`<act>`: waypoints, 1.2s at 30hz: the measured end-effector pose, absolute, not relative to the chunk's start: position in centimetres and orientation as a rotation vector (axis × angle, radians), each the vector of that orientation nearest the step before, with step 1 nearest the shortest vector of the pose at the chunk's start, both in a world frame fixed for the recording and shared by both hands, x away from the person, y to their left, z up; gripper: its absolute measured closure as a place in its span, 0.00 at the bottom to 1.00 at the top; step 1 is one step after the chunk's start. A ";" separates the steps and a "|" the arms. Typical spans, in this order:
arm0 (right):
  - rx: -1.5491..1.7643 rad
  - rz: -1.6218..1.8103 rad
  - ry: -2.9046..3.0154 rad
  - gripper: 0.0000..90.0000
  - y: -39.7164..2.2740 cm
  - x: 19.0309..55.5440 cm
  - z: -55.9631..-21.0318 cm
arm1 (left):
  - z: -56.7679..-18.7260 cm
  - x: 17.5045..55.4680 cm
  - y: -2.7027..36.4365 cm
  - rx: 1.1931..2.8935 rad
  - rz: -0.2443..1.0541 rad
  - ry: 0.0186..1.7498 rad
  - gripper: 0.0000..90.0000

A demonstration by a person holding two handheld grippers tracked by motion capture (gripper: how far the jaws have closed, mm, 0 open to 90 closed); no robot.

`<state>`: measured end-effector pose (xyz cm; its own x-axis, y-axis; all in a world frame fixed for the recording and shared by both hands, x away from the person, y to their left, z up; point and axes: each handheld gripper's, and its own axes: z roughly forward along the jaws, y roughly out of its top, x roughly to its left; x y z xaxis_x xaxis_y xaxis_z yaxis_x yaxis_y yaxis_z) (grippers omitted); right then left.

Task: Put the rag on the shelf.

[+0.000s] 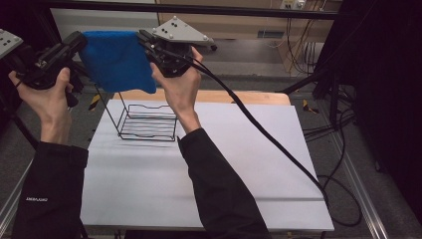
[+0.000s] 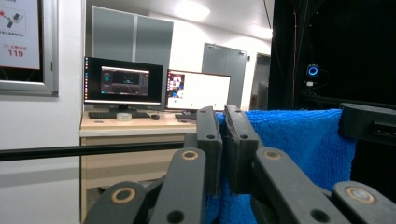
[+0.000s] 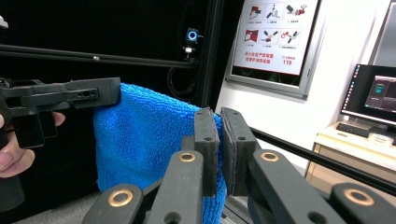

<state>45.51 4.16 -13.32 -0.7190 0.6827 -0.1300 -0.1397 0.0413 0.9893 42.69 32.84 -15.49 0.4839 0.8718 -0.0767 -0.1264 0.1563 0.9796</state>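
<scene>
A blue terry cloth hangs stretched in the air between both grippers, above the far left of the table. My left gripper is shut on its top left corner, and the cloth is pinched between the jaws of that gripper. My right gripper is shut on the top right corner, its jaws clamping the cloth's edge. Each gripper view shows the other gripper at the cloth's far corner: the right gripper and the left gripper. A black wire rack stands on the table below the cloth.
The table has a white top. A thick black cable trails from the right gripper across it to the right edge. More cables lie on the floor at right. A desk with monitors stands beyond.
</scene>
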 end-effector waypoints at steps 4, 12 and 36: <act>0.557 1.741 1.718 0.95 4.5 46.1 -13.2 | -15.5 43.6 33.1 1.202 0.836 0.790 0.95; 0.552 1.709 1.731 0.95 5.0 47.8 -13.0 | -14.9 45.6 33.3 1.221 0.856 0.802 0.95; 0.586 1.675 1.791 0.95 5.1 52.1 -14.6 | -16.5 50.0 33.6 1.283 0.850 0.817 0.95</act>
<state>52.14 5.12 -14.61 -0.7159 0.6854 -0.1330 -0.0866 0.1018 0.9910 50.00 33.56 -16.53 0.4641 0.8848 -0.0414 -0.0767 0.0867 0.9933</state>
